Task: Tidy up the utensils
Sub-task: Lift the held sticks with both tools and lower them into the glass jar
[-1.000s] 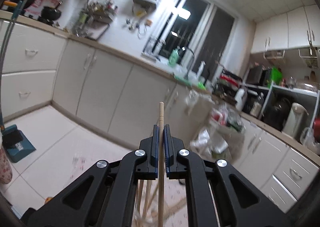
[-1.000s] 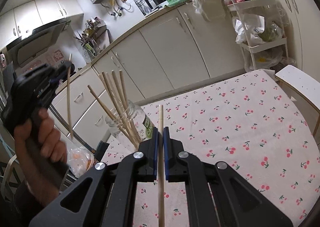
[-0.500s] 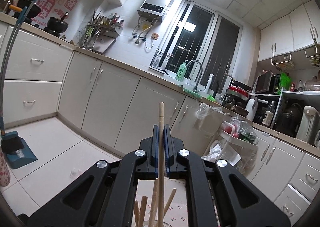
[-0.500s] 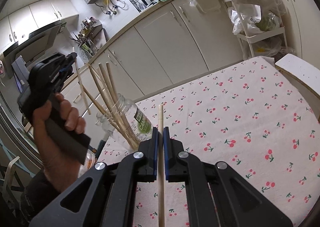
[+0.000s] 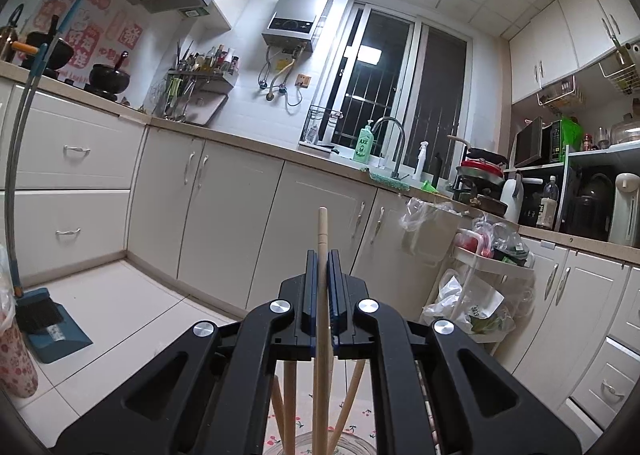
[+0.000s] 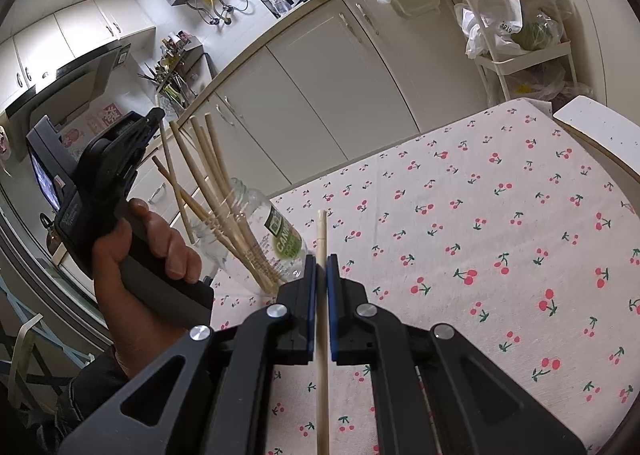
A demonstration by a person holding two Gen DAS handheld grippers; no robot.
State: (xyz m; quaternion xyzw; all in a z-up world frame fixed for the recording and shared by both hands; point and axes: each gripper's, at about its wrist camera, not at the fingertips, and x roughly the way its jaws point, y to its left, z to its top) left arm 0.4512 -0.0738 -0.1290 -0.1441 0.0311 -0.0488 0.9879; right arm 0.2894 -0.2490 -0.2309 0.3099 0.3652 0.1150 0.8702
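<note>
Across the table (image 6: 500, 215), a cloth printed with red cherries lies flat and bare from the jar to the far rounded edge, where a white chair back (image 6: 592, 127) stands just beside it. Cream cabinets (image 6: 320, 87) run along the wall beyond, with a strip of floor between. Near the table's left edge stands a clear glass jar (image 6: 256, 231) with a green label, holding a loose fan of pale wooden chopsticks (image 6: 208, 167) that lean outward past its rim. Above the jar the left gripper (image 5: 322, 267), black with blue-lined jaws, is clamped on one round wooden chopstick (image 5: 321, 295); the stick points down toward the jar's mouth among the others. Lower and to the right of the jar, the right gripper (image 6: 320, 267) pinches a second chopstick (image 6: 322, 335), its slim squared tip poking up over the cloth, just beside the jar's base.
</note>
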